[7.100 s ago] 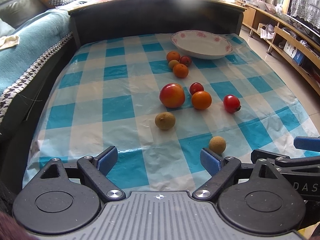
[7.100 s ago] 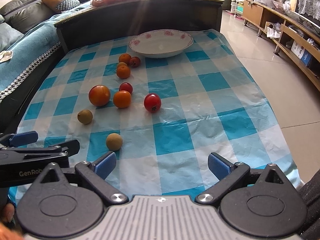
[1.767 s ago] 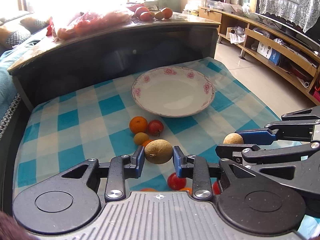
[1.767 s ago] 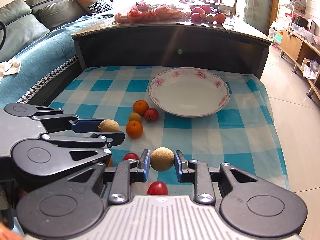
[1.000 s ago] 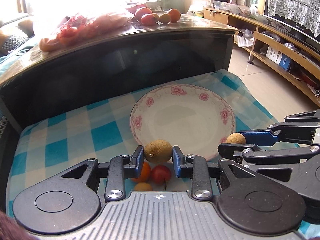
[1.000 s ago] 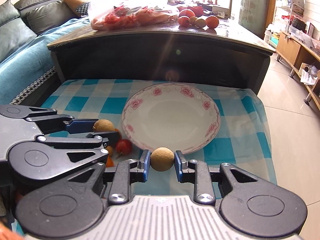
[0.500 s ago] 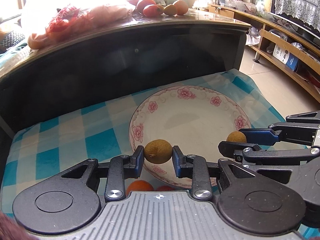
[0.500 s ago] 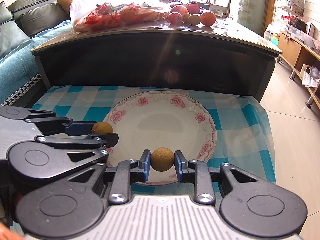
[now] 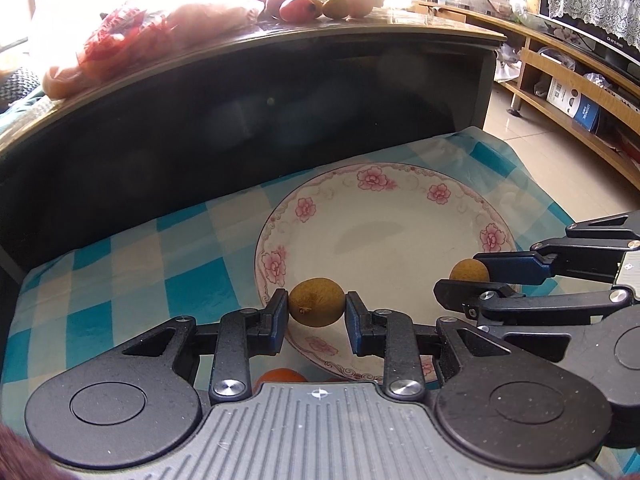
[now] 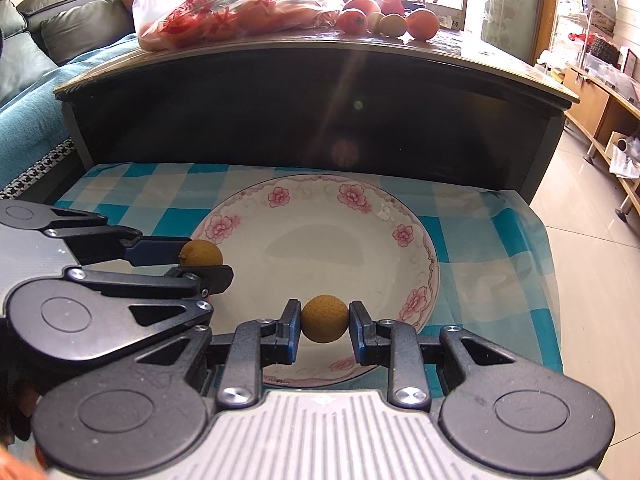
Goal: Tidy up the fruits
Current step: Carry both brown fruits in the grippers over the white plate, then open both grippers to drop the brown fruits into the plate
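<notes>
Two brown fruits: olive-brown oval, rounder tan one, above floral plate.

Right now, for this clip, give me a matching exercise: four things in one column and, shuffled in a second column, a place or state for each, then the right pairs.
Things:
1. brown fruit
2. round tan fruit
3. plate
4. bag

Places or states:
A. on the checked cloth, nothing lying in it
B. on the dark counter behind the cloth
C. clamped in the left hand-held gripper over the plate's left part
D. clamped in the right hand-held gripper over the plate's near part

Pairs: 1-C, 2-D, 3-A, 4-B
</notes>
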The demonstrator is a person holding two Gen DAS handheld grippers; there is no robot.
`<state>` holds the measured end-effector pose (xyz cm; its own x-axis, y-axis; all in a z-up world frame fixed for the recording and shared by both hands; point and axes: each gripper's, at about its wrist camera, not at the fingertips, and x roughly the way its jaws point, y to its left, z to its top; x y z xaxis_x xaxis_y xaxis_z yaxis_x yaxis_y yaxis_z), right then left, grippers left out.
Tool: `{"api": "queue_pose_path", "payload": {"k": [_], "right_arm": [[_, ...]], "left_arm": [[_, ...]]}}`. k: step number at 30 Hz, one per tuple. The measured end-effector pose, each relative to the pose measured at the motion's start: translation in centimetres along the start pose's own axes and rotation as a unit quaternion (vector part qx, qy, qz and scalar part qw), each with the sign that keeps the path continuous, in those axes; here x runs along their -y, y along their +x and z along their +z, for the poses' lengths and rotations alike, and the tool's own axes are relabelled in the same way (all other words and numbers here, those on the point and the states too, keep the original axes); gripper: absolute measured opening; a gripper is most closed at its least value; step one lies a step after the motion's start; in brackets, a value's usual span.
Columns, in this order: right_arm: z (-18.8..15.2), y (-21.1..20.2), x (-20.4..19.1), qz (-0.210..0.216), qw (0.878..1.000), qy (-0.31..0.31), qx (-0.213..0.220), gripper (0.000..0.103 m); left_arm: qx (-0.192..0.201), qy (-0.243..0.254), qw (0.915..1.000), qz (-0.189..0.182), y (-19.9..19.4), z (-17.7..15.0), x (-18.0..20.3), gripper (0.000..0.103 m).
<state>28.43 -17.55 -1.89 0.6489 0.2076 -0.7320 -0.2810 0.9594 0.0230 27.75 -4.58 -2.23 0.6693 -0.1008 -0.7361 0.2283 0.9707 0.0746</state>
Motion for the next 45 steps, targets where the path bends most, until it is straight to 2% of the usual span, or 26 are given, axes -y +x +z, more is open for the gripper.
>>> {"api": "queue_pose_path", "payload": {"k": [23,28,30,34,45], "right_arm": [[-0.4,1.6,0.5,-0.004,1.000,0.007,-0.015,0.031],[-0.3,1.5,0.6,-0.005,1.000,0.009,-0.014,0.031],[-0.3,1.5,0.5,-0.005,1.000,0.010,-0.013,0.031],[-0.5,1.4,0.5,-0.009,1.000,0.010,-0.014,0.032],[-0.5,1.2,0.2,-0.006,1.000,0.006,-0.012,0.035]], "left_arm": [[0.002,0.009,0.9999,0.006,0.2,-0.1,0.4,0.040],[0.007,0.014,0.9997,0.017,0.0,-0.1,0.4,0.046],[0.003,0.012,0.9995,0.029,0.0,-0.1,0.2,0.057],[-0.005,-0.004,0.9998,0.021,0.1,-0.4,-0.5,0.057],[-0.004,-0.003,0.9996,0.028,-0.8,-0.6,-0.6,0.058]]}}
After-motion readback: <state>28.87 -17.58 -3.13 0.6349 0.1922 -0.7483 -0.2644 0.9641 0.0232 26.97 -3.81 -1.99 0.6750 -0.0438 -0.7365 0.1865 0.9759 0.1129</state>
